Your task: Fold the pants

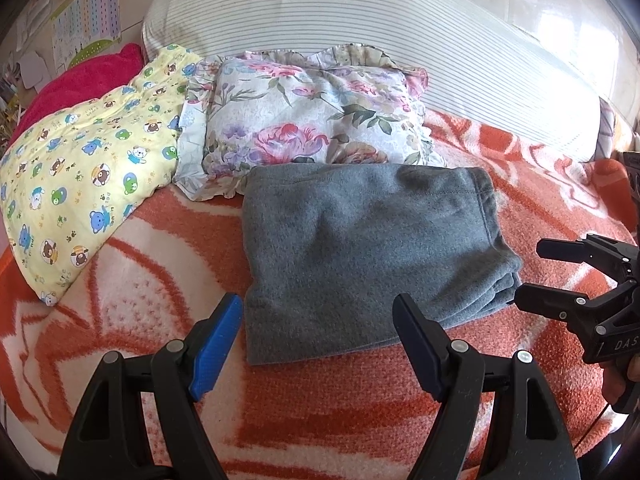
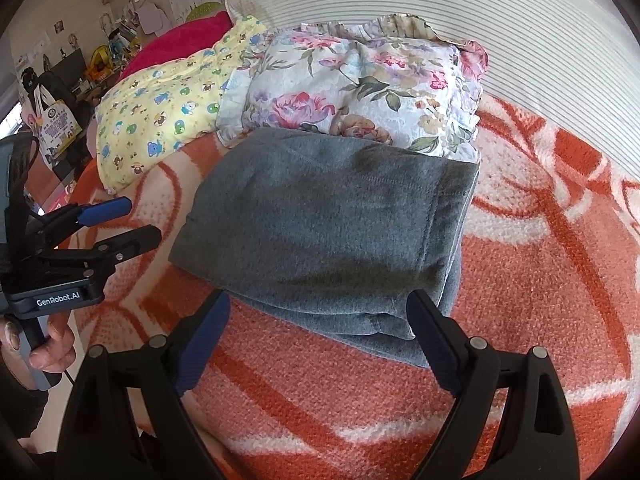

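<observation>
Left gripper (image 1: 318,344): fingers spread, empty, just short of the near edge. Grey fleece pants (image 1: 360,248) lie ahead, folded into a layered rectangle on the orange blanket (image 1: 520,200). Right gripper (image 2: 318,344): fingers spread, empty, beside the stacked edge. Folding looks essentially complete.

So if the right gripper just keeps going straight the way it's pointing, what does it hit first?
Most likely the folded grey pants: the open right gripper points at their near edge, nothing between, though depth is uncertain.
</observation>
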{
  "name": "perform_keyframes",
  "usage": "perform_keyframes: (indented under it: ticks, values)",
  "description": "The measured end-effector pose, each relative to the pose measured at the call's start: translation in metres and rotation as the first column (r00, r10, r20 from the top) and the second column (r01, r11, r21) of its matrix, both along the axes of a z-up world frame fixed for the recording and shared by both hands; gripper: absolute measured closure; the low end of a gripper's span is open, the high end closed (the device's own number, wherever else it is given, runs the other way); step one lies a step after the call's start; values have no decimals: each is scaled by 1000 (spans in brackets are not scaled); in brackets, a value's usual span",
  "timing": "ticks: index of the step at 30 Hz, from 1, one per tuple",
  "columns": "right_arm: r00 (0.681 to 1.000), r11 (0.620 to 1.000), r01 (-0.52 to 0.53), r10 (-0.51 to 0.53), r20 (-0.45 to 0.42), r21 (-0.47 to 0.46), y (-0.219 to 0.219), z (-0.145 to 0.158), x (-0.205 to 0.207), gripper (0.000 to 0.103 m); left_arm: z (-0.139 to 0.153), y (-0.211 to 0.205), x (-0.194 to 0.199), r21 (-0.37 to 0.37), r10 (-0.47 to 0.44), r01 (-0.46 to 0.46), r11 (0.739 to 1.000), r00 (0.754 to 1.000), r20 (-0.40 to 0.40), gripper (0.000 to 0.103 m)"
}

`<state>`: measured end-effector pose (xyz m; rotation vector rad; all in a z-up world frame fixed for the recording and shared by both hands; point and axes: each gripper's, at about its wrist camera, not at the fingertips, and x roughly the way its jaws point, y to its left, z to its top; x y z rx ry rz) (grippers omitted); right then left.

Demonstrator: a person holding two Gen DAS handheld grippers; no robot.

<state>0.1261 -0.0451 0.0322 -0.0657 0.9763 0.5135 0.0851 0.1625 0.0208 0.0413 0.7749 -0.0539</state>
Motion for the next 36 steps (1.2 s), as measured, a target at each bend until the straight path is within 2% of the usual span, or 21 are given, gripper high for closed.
perform_keyframes:
  ticks: [36]
  values:
    - [999,1000,9,-8,-33,19,0,-10,7,13,-12,1,16,4,5,-4,1000,999,-47,25]
